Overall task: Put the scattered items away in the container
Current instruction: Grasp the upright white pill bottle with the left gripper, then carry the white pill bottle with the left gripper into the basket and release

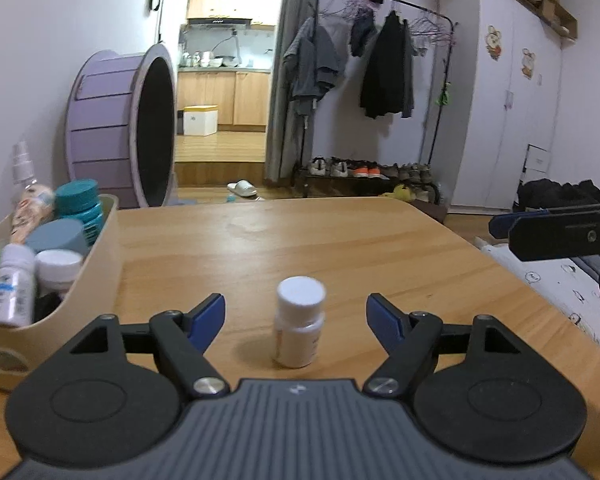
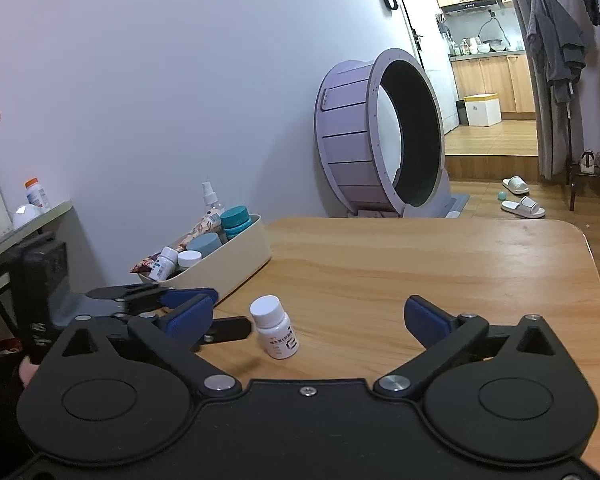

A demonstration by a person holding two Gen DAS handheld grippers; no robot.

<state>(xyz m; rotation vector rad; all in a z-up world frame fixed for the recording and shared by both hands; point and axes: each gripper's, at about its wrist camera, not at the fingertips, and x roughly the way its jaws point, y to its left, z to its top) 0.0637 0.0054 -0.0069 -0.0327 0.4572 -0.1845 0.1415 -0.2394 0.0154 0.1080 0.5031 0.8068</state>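
Last pickup in hand, by the look of it: one white pill bottle standing upright on the wooden table, alone, just beside the near end of the cream bin but not touching it. Left gripper released, jaws spread either side of the bottle with clear gaps, pads pressing nothing. Right gripper also released, spread as wide as it goes and empty, the bottle standing ahead of it between its jaws and nearer the left-hand one in its own view. Next move, judged from this: ease the left gripper forward a little so the pads flank the bottle's body below the cap, close gently, lift straight, carry over the bin's wall and set down in a free spot. Risk of tipping the bottle if one pad arrives first. Count in the bin, as far as visible: one clear spray bottle, one teal jar, one grey-blue lid, two small white bottles, one patterned pouch. Anything deeper hidden. Scattered items left on the table: just one.
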